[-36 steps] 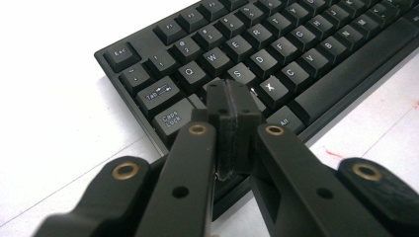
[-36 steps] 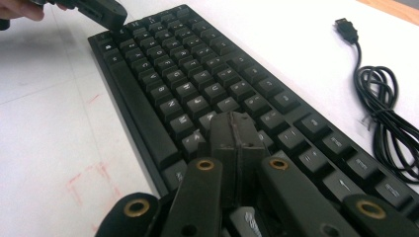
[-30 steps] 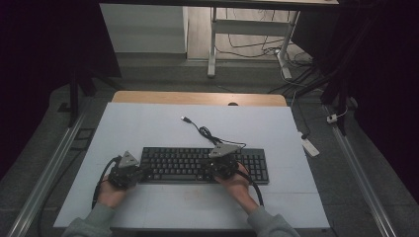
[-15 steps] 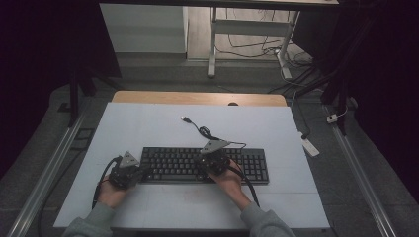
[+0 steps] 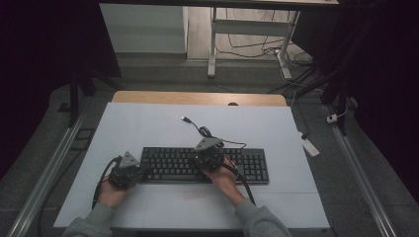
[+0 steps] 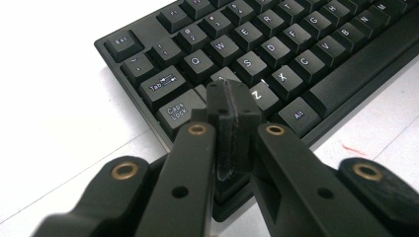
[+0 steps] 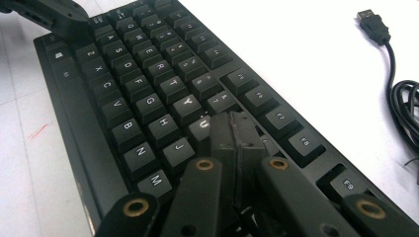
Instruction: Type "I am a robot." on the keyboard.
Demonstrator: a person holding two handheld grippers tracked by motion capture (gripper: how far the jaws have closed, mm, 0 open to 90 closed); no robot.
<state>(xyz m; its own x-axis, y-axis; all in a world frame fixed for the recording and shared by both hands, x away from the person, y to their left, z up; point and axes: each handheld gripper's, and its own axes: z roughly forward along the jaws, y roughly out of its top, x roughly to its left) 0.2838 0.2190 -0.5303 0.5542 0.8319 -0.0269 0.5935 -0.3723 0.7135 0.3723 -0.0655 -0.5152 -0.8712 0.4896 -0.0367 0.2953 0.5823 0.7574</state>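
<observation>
A black keyboard (image 5: 247, 168) lies across the white table, its cable running back to a loose USB plug (image 5: 186, 119). My left gripper (image 5: 141, 173) is at the keyboard's left end. In the left gripper view its jaws (image 6: 232, 96) are shut with nothing between them, tips over the A key beside Caps Lock (image 6: 177, 111). My right gripper (image 5: 206, 157) is above the middle of the keyboard. Its shut, empty tips (image 7: 236, 123) rest over the keys next to U (image 7: 201, 124). The left gripper (image 7: 54, 15) shows far off in the right gripper view.
The coiled keyboard cable (image 7: 405, 108) and USB plug (image 7: 373, 22) lie on the white table top (image 5: 148, 128) behind the keyboard. A red mark (image 6: 351, 146) sits on the table in front. A white power strip (image 5: 307, 145) lies off the table's right edge.
My right gripper has moved a little to the left along the keyboard. The left gripper has stayed put. Both remain shut.
</observation>
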